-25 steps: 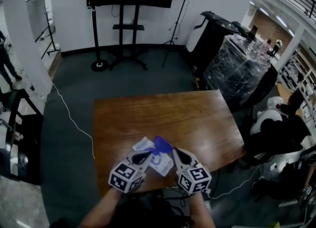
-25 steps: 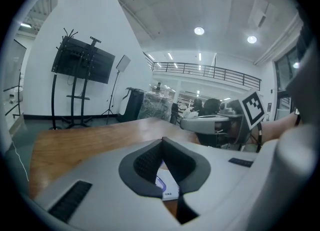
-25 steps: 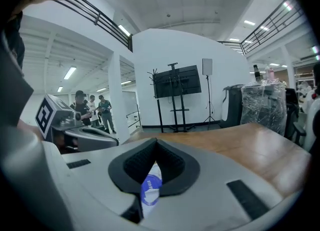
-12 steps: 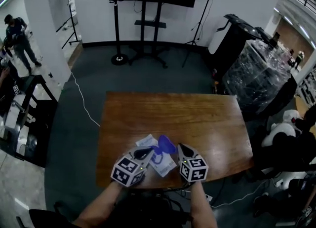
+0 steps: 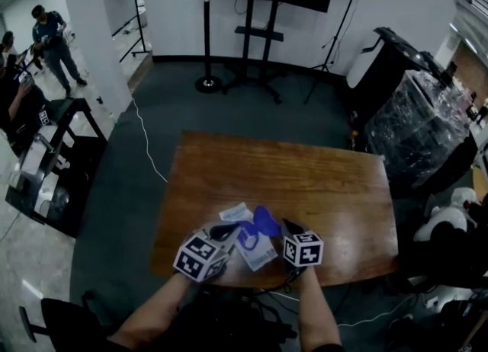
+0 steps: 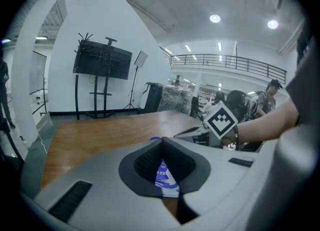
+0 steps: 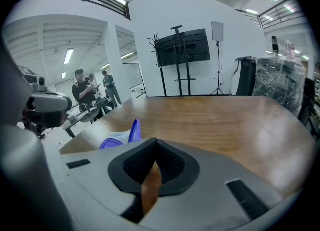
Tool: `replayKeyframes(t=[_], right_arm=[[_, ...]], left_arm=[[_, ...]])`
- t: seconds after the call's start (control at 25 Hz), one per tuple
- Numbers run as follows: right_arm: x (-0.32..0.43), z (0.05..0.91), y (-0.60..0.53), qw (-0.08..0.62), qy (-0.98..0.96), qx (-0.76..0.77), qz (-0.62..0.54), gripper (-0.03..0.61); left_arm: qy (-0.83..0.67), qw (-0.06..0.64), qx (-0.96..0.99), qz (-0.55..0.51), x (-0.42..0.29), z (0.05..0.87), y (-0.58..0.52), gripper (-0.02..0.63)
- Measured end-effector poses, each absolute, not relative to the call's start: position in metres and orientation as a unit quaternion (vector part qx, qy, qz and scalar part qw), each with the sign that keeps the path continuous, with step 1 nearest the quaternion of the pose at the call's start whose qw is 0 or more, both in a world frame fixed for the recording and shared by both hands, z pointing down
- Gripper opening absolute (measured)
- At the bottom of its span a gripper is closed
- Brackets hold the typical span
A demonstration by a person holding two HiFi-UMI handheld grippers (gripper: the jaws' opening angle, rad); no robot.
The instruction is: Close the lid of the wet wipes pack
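Note:
The wet wipes pack lies near the front edge of the wooden table, white with blue print. Its purple lid stands raised. My left gripper sits at the pack's left side and my right gripper at its right, just beside the lid. In the left gripper view the jaws meet at their tips, and the pack shows through the gap below. In the right gripper view the jaws also meet, with the upright lid to their left.
A white sheet lies on the table just beyond the pack. A TV stand stands at the far wall, with a wrapped black cart at the right. A cable runs over the floor, and people stand far left.
The head view has swung so the table sits further right in the picture. Both grippers stay beside the pack, the right one a little closer to the lid, which remains raised.

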State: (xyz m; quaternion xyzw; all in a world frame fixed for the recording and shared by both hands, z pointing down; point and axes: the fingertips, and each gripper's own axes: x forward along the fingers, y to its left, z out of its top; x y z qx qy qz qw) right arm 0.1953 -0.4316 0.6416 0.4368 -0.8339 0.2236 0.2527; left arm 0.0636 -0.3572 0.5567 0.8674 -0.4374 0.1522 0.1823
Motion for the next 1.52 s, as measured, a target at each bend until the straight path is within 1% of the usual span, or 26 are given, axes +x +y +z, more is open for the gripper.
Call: replayKeyframes(t=[0.4,0.6,0.96,1.52], right_arm=[[0.156,0.619,-0.403,0.231,-0.875,0.365,0.217,0.008],[0.13,0.624,-0.385,0.24,-0.886,0.331,0.22,0.008],[0.093,0.658,-0.363,0.282,-0.883,0.299,0.226,0.008],[0.084,0.688,-0.361,0.358,-0.855,0.327,0.186,0.009]], left_arm=[[-0.46,0.189,0.855,0.149,0.049,0.561,-0.349,0.008],[-0.469,0.194,0.849,0.147,0.04,0.561,-0.343,0.008],[-0.482,0.199,0.84,0.15,0.023,0.567,-0.331,0.008],[-0.474,0.205,0.844,0.144,0.011,0.569,-0.319,0.008]])
